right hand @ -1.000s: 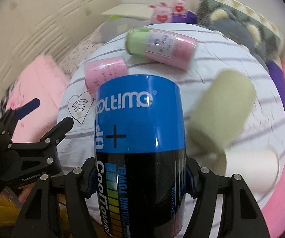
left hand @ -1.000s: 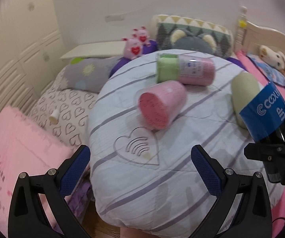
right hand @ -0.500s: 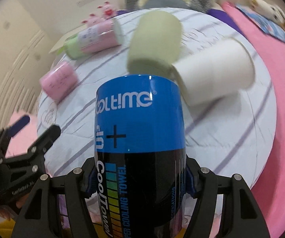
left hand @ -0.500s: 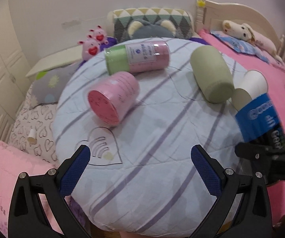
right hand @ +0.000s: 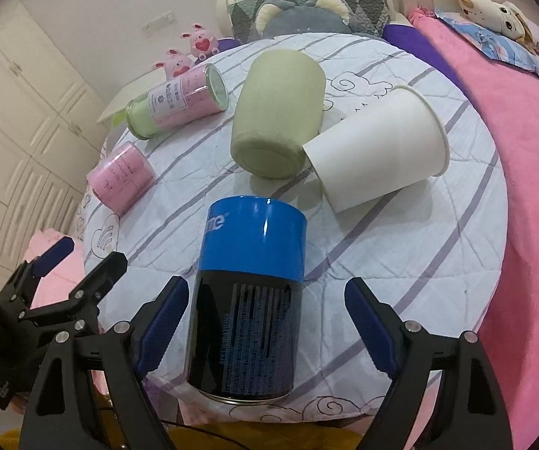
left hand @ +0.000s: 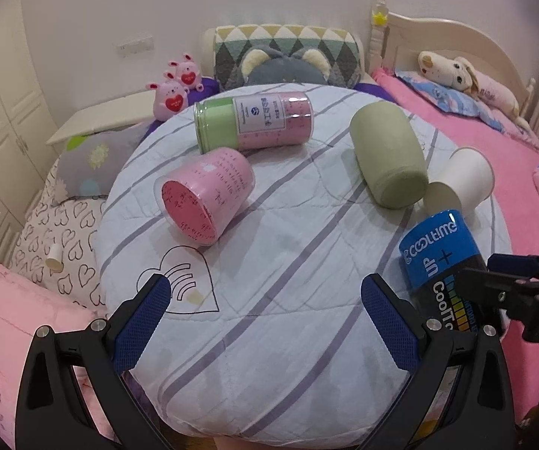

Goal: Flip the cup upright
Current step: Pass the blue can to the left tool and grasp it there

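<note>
The cup [right hand: 376,152], white paper, lay on its side near the right edge of the round quilted tabletop [right hand: 401,262], its base touching the olive-green cup [right hand: 277,120] beside it. A blue-and-black canister [right hand: 247,296] stood between the right claw [right hand: 265,330] fingers, which were spread wide with clear gaps on both sides. The left claw [left hand: 265,322] was likewise apart and gripped nothing, hovering over the tabletop's near edge. Farther back lay a pink container [left hand: 205,193] and a green-and-pink one [left hand: 254,122].
</note>
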The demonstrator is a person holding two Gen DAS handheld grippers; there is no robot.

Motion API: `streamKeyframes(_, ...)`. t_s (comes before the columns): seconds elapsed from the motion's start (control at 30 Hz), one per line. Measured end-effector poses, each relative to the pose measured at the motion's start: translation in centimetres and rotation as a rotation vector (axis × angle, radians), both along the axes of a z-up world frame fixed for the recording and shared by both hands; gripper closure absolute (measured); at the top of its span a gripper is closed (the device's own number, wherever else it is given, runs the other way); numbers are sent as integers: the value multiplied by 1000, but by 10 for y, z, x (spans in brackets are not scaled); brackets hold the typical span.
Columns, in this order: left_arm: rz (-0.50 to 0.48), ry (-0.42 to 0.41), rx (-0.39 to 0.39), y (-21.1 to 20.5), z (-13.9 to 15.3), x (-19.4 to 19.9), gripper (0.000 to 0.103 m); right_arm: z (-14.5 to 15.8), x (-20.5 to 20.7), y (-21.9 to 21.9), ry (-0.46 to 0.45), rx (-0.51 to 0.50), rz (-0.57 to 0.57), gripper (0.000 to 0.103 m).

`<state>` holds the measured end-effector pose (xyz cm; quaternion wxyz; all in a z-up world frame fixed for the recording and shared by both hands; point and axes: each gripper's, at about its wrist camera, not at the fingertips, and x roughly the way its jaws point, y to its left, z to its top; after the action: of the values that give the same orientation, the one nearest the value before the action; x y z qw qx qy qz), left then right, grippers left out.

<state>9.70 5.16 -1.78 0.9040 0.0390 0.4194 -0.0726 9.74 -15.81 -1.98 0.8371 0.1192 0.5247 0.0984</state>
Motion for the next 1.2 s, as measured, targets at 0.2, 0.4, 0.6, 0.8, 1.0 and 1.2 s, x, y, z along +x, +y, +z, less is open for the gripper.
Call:
streamKeyframes(0.2,-12,-10,-5,-18,7,-7,1,4,-7,-10,-7,-20,13,16)
streamKeyframes(0.4,-37,-18,-10,-47,14,-12,1,10,-14,-34,-29,-19,-4,16)
streamKeyframes(0.6,-66,-10,-14,-79,18,-11,1,13,-17,-63,-47,-23,-25,16)
streamKeyframes(0.8,-56,-4,11,-103,16,-5,1,6,-14,-86,-41,-26,-25,16)
streamKeyframes(1.0,-18,30,40,-121,9,8,1,-5,-2,-100,-31,-27,5,16)
streamKeyframes(1.2,25,67,72,-133,0,18,1,-14,15,-112,-22,-42,40,16)
